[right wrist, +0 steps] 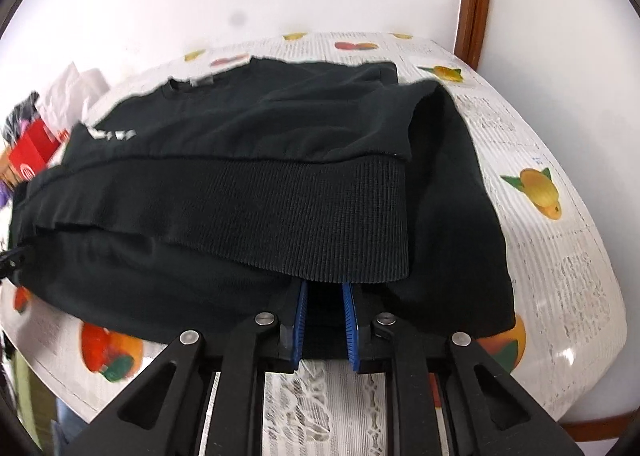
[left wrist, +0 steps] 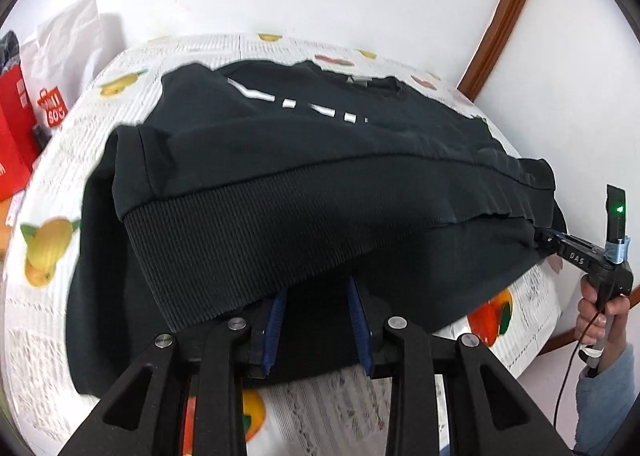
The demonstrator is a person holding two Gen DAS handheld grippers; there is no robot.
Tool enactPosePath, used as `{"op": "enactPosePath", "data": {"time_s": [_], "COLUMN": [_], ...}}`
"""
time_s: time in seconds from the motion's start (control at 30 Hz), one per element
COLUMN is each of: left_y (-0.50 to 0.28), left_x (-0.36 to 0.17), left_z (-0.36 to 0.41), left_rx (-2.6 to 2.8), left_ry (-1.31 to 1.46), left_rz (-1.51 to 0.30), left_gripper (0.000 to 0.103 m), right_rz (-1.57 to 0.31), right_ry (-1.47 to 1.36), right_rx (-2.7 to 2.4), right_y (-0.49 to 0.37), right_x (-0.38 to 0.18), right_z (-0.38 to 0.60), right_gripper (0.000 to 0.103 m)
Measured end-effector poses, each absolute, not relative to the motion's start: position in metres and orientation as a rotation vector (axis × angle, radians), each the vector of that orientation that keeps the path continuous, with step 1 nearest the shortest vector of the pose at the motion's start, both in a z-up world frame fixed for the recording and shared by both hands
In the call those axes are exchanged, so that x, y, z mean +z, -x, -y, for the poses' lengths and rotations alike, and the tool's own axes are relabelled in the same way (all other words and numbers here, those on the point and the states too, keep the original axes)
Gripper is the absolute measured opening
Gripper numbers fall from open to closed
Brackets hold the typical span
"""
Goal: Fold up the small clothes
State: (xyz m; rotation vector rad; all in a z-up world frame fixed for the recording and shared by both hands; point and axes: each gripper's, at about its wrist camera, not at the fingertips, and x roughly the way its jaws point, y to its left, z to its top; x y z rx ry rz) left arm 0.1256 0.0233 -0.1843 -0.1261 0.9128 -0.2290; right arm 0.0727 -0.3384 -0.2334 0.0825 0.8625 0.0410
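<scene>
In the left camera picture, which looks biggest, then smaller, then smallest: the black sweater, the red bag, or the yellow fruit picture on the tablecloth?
1. Black sweater
2. Red bag, partly cut off
3. Yellow fruit picture

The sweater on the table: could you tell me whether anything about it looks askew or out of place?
Nothing stands out. The sweater lies on the table with its ribbed hem lifted and doubled back toward the collar, straight across, held by the left gripper and the right gripper.

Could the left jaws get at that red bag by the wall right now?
Probably not. The left gripper is busy holding up the ribbed hem of the black sweatshirt, and the red bag stands far off at the tablecloth's edge.
</scene>
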Motion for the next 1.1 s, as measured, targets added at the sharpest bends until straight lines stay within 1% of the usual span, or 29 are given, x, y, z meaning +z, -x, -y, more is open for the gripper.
{"op": "enactPosePath", "data": {"time_s": [0.2,0.33,0.6,0.8,0.9,1.0,1.03,1.07,1.1], "left_y": [-0.142,-0.154,-0.204,-0.246,-0.253,-0.255,-0.258,-0.261,-0.265], "left_x": [-0.171,-0.158,-0.152,-0.153,-0.153,-0.154,-0.155,-0.156,-0.157], "left_z": [-0.03,-0.035,-0.056,-0.064,-0.071,-0.079,-0.081,-0.083,-0.086], "left_rx": [-0.223,-0.159,-0.133,-0.084,-0.056,-0.045,-0.041,-0.037,-0.028], "left_ry": [0.136,0.083,0.106,0.108,0.106,0.092,0.084,0.073,0.064], "left_rz": [-0.885,-0.832,-0.821,-0.824,-0.824,-0.828,-0.833,-0.839,-0.844], "left_gripper": [0.029,0.029,0.029,0.029,0.029,0.029,0.029,0.029,0.03], "right_rz": [-0.789,-0.761,-0.755,-0.795,-0.775,-0.734,-0.726,-0.721,-0.723], "right_ry": [-0.137,-0.143,-0.185,-0.22,-0.222,-0.153,-0.139,-0.129,-0.124], "right_rx": [0.04,0.039,0.029,0.02,0.024,0.003,-0.002,-0.005,-0.007], "right_y": [-0.09,-0.108,-0.163,-0.211,-0.215,-0.21,-0.209,-0.21,-0.212], "right_x": [-0.212,-0.203,-0.198,-0.195,-0.188,-0.179,-0.177,-0.177,-0.177], "right_z": [0.344,0.341,0.341,0.346,0.348,0.35,0.351,0.354,0.356], "right_gripper": [0.017,0.017,0.017,0.017,0.018,0.026,0.032,0.036,0.042]}}
